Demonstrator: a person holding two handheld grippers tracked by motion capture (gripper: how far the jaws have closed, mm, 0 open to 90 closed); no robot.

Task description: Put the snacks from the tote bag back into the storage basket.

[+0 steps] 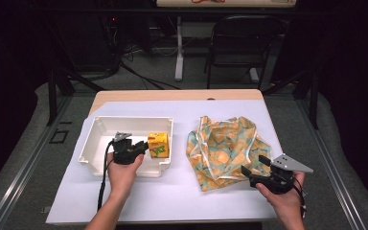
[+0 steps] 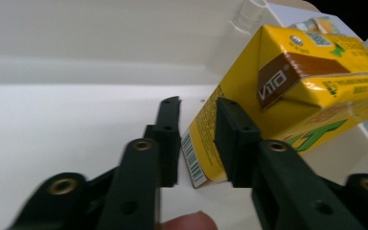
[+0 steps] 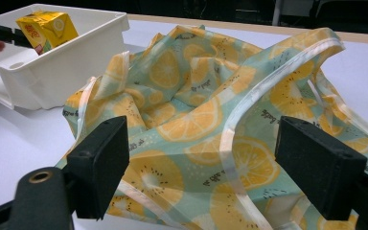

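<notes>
Both claws are out over the worktop (image 1: 172,201), which is covered with a white sheet. Over on the left, the left claw (image 1: 141,148) reaches into a white plastic bin (image 1: 124,122) and has its jaws on either side of the near corner of a yellow drink carton (image 1: 158,145); in the left gripper view the carton (image 2: 287,105) sits tilted between the two black jaws, one jaw flat against its printed side and the other just beside its barcode edge, though whether that second jaw touches I cannot tell. The carton is at the right end of the bin, close to the wall (image 2: 124,28). A fingertip (image 2: 187,223) shows at the bottom of that view. The left hand (image 1: 123,172) grips the tool from behind, cable trailing down by the wrist. On the right, the right claw (image 1: 254,165) is spread wide and empty, hovering at the near edge of a crumpled fabric bag (image 1: 225,148) printed with orange slices and kiwi on pale green. From the right gripper view the bag (image 3: 196,120) lies heaped between and beyond the parted jaws, its pale handle strap (image 3: 278,76) arching up, with the bin (image 3: 62,67) beyond it at the left.
</notes>
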